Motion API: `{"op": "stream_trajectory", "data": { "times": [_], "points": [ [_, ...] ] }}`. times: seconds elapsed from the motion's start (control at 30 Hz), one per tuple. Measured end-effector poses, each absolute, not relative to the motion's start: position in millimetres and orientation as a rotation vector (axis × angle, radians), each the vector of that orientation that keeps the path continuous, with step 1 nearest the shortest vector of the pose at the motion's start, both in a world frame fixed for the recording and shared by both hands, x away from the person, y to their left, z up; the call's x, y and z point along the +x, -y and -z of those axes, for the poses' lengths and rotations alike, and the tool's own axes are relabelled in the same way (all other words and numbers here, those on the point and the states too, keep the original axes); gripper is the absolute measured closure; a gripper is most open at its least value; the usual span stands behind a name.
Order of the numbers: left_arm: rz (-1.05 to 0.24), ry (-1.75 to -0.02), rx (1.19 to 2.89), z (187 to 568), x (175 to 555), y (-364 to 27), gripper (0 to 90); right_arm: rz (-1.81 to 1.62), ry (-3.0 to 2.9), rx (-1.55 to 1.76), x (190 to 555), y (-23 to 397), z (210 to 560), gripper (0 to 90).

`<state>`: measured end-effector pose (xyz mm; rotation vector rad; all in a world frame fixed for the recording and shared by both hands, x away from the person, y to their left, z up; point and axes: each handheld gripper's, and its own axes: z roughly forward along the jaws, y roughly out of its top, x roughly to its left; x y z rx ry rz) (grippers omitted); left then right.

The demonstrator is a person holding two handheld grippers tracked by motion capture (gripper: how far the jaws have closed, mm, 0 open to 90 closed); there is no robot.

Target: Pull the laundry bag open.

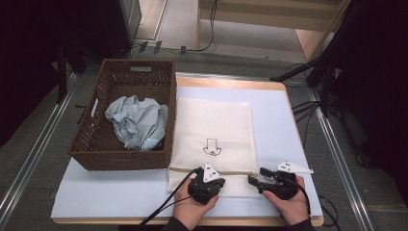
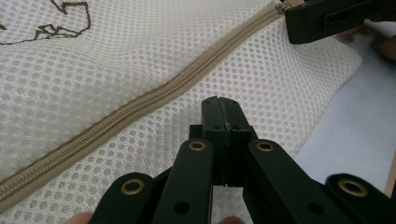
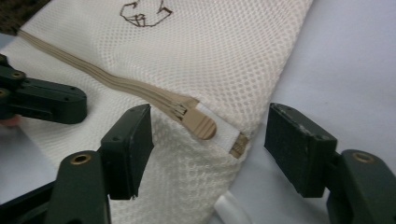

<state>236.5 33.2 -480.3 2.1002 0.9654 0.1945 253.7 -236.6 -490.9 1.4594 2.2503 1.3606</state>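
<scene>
Soft, light mesh bag point(image 1: 214, 134) flat on tabletop point(image 1: 279, 120) beside basket point(image 1: 96, 144). Left gripper point(image 2: 223, 122) pinched shut on mesh. Right gripper point(image 3: 208, 149) wide open around zipper tab point(image 3: 201, 125); likely best hold, small and slippery.

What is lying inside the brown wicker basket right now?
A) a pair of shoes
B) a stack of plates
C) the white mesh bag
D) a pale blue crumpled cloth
D: in the high view a pale blue crumpled cloth lies in the basket, while the white mesh bag lies flat beside it.
</scene>
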Motion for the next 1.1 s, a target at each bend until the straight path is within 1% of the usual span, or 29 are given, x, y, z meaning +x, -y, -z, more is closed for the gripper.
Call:
{"op": "stream_trajectory", "data": {
  "times": [0.07,0.1,0.13,0.17,0.2,0.3,0.43,0.5,0.57,0.6,0.67,0.7,0.73,0.77,0.93,1.03,1.07,1.1],
  "points": [
    [-0.195,-0.965,2.101,480.2,236.5,-33.2,90.0,-1.420,-2.254,1.502,253.3,238.3,491.8,40.1],
    [-0.194,-0.965,2.100,480.3,236.4,-33.1,90.0,-1.420,-2.254,1.502,253.3,238.3,491.8,40.1],
    [-0.195,-0.965,2.101,480.2,236.3,-33.1,90.0,-1.488,-2.263,1.560,251.9,241.3,492.8,44.6],
    [-0.195,-0.965,2.101,480.2,236.3,-33.1,90.0,-1.488,-2.263,1.560,251.9,241.3,492.8,44.6],
    [-0.196,-0.964,2.101,480.1,236.3,-33.0,90.0,-1.515,-2.280,1.576,250.3,241.8,492.8,47.8],
    [-0.197,-0.963,2.103,480.2,236.3,-33.0,90.0,-1.538,-2.329,1.538,244.1,239.4,492.5,50.3],
    [-0.198,-0.961,2.104,480.1,236.3,-33.0,90.0,-1.572,-2.283,1.510,241.4,239.9,485.7,56.1],
    [-0.198,-0.961,2.104,480.1,236.3,-33.0,90.0,-1.608,-2.248,1.497,241.4,241.9,481.8,60.7],
    [-0.197,-0.963,2.103,480.1,236.4,-33.0,90.0,-1.602,-2.233,1.457,239.7,240.0,478.3,68.6],
    [-0.197,-0.963,2.103,480.1,236.4,-33.0,90.0,-1.602,-2.233,1.457,239.7,240.0,478.3,68.6],
    [-0.188,-0.965,2.103,479.9,237.1,-33.6,90.0,-1.583,-2.223,1.431,237.7,237.6,476.6,74.7],
    [-0.175,-0.969,2.099,479.8,238.0,-34.0,89.8,-1.563,-2.212,1.414,235.9,235.7,475.2,79.8],
    [-0.157,-0.974,2.092,479.6,239.3,-34.8,89.8,-1.563,-2.212,1.414,235.9,235.7,475.2,79.8],
    [-0.143,-0.978,2.087,477.9,240.9,-35.5,87.2,-1.555,-2.204,1.392,234.7,235.1,474.0,83.3],
    [-0.133,-0.974,2.050,469.8,243.2,-34.1,84.2,-1.523,-2.193,1.405,232.0,233.1,473.2,85.2],
    [-0.119,-0.963,2.011,459.5,245.2,-28.1,78.6,-1.501,-2.185,1.393,230.9,231.0,472.9,85.8],
    [-0.114,-0.964,1.995,456.1,246.3,-25.3,78.6,-1.499,-2.182,1.392,230.6,230.3,472.7,85.9],
    [-0.119,-0.964,1.983,452.6,247.4,-22.6,74.3,-1.491,-2.178,1.384,230.2,229.2,472.7,86.1]
  ]
}}
